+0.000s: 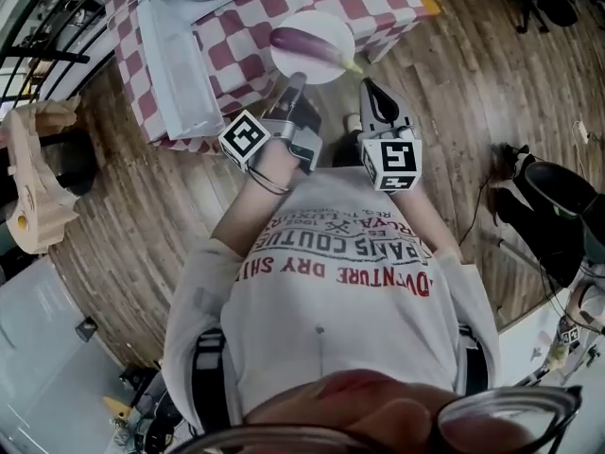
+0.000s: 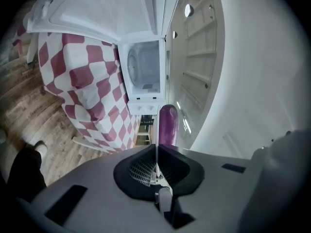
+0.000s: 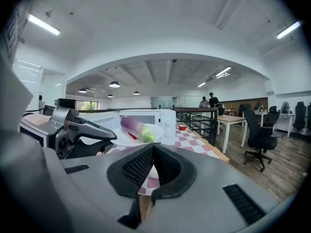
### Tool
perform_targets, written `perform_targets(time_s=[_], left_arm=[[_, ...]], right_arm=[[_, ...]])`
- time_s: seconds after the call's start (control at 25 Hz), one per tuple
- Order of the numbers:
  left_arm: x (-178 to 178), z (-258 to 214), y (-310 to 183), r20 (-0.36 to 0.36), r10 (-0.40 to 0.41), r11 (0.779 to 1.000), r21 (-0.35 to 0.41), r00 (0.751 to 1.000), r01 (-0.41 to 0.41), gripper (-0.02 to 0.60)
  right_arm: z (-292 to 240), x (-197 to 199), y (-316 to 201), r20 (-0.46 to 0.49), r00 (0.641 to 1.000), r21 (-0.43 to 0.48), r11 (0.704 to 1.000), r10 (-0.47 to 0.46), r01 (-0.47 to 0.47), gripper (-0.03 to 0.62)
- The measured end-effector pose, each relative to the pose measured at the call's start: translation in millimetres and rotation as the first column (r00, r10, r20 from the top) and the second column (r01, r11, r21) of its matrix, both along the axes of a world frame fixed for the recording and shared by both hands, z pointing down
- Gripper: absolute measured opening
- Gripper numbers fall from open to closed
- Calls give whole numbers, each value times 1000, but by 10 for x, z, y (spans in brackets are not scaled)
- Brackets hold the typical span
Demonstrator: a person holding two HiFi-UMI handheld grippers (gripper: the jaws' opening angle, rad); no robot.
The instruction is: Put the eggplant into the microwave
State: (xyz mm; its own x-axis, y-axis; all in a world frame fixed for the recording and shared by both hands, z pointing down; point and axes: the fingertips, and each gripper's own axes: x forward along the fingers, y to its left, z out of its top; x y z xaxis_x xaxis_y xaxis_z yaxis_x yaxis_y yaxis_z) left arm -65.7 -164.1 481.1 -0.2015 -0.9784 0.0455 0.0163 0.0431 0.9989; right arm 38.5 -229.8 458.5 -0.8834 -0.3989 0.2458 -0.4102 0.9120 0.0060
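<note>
A purple eggplant (image 1: 304, 42) with a green stem lies on a white plate (image 1: 333, 22) held above the checked table's near edge. My left gripper (image 1: 295, 81) is rolled on its side and shut on the plate's near rim; in the left gripper view the rim (image 2: 156, 130) runs as a thin line between the jaws (image 2: 156, 147), with the eggplant (image 2: 168, 123) beyond. The white microwave (image 2: 145, 72) stands ahead, its door (image 2: 97, 8) swung open and its cavity bare. My right gripper (image 1: 367, 85) is shut and empty, just right of the plate (image 3: 156, 130).
The table (image 1: 378, 3) wears a red-and-white checked cloth, and a small red thing (image 3: 182, 127) sits on it. Wood floor surrounds the table. An office chair (image 3: 257, 135), a desk and a railing stand to the right, with people far off.
</note>
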Motion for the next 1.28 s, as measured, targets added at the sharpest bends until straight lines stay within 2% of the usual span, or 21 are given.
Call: perform_targets(time_s=[0.2, 0.36, 0.52, 0.72, 0.88, 1.08, 1.28], left_arm=[[-212, 78, -429, -6, -115, 993, -22, 993, 115, 35], [-386, 86, -690, -33, -217, 976, -22, 976, 217, 35], [-525, 128, -827, -35, -325, 945, -35, 945, 324, 35], [-672, 198, -836, -52, -466, 884, -58, 883, 464, 35], [-797, 217, -848, -32, -512, 858, -64, 858, 509, 35], [-975, 288, -711, -29, -576, 815, -102, 817, 571, 35], [-1270, 299, -598, -40, -606, 794, -97, 795, 600, 35]], right_arm=[[8, -341, -565, -4, 991, 2, 991, -135, 135, 21], [-3, -640, -932, -9, 970, 1, 970, -242, 242, 21], [80, -861, -1181, -11, 940, -42, 939, -341, 340, 21], [193, -1141, -1327, -23, 887, -82, 885, -462, 459, 21], [223, -1352, -1406, -18, 862, -92, 859, -507, 503, 21], [248, -1668, -1392, -8, 841, -124, 835, -542, 537, 21], [258, -1973, -1280, -21, 828, -125, 823, -561, 555, 21]])
